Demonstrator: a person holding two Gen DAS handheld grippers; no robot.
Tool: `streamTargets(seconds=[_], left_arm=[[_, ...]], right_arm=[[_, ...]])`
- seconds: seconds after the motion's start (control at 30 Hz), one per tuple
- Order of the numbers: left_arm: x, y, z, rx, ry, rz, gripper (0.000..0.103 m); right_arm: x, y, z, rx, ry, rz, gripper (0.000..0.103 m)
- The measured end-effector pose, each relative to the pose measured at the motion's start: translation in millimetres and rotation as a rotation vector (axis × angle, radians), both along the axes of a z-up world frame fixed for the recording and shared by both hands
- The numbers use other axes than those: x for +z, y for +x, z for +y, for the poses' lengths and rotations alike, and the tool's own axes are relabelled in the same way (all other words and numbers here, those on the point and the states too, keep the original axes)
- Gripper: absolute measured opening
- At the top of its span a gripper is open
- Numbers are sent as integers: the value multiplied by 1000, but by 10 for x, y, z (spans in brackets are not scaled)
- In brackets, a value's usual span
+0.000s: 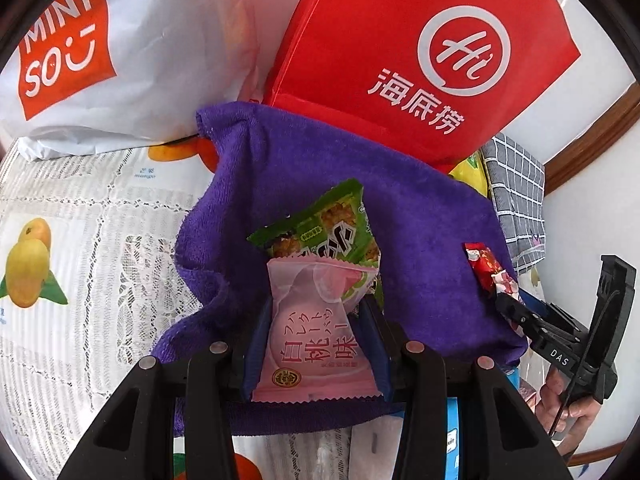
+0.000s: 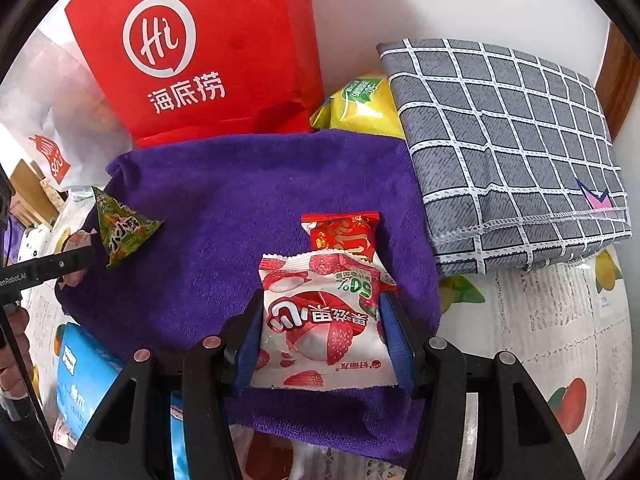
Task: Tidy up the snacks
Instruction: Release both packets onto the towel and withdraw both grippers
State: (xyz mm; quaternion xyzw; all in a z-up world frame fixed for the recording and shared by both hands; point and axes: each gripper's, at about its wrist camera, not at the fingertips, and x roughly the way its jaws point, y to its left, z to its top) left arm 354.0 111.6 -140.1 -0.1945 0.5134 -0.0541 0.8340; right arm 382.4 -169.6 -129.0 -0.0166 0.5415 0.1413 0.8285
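A purple towel (image 1: pixel 420 240) lies spread on the table. My left gripper (image 1: pixel 316 320) is shut on a pink peach snack packet (image 1: pixel 312 344), held flat between the blue pads just above the towel. A green snack packet (image 1: pixel 324 224) rests on the towel right behind it. My right gripper (image 2: pixel 322 308) is shut on a white and red lychee snack packet (image 2: pixel 320 320), also low over the towel (image 2: pixel 240 200). A red snack packet (image 2: pixel 344 236) lies partly under its far end. The left gripper (image 2: pixel 86 258) shows at the left edge, beside the green packet (image 2: pixel 120 232).
A red paper bag (image 1: pixel 400 40) and a white shopping bag (image 1: pixel 140 60) stand behind the towel. A folded grey checked cloth (image 2: pixel 500 140) and a yellow snack bag (image 2: pixel 360 108) lie at the right. A blue pack (image 2: pixel 80 372) sits near left on the fruit-print tablecloth (image 1: pixel 80 240).
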Motion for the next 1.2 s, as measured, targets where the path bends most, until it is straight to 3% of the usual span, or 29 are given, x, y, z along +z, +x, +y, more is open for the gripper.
streamTargets(seconds=[0.23, 0.37, 0.43, 0.6, 0.93, 1.2], left_arm=[[-59, 26, 35, 4, 1, 10, 42], [-45, 24, 25, -5, 22, 7, 42], [-44, 24, 13, -5, 26, 6, 43], [12, -30, 26, 3, 8, -1, 58], [269, -392, 7, -2, 12, -48, 59], [406, -720, -82, -15, 4, -71, 59]], right_arm=[[-40, 50, -8, -9, 28, 40, 59], [15, 26, -57, -20, 70, 41, 73], [59, -13, -69, -21, 88, 36, 74], [248, -229, -111, -18, 72, -31, 74], [542, -727, -418, -61, 35, -155, 74], [512, -1100, -618, -90, 62, -98, 74]])
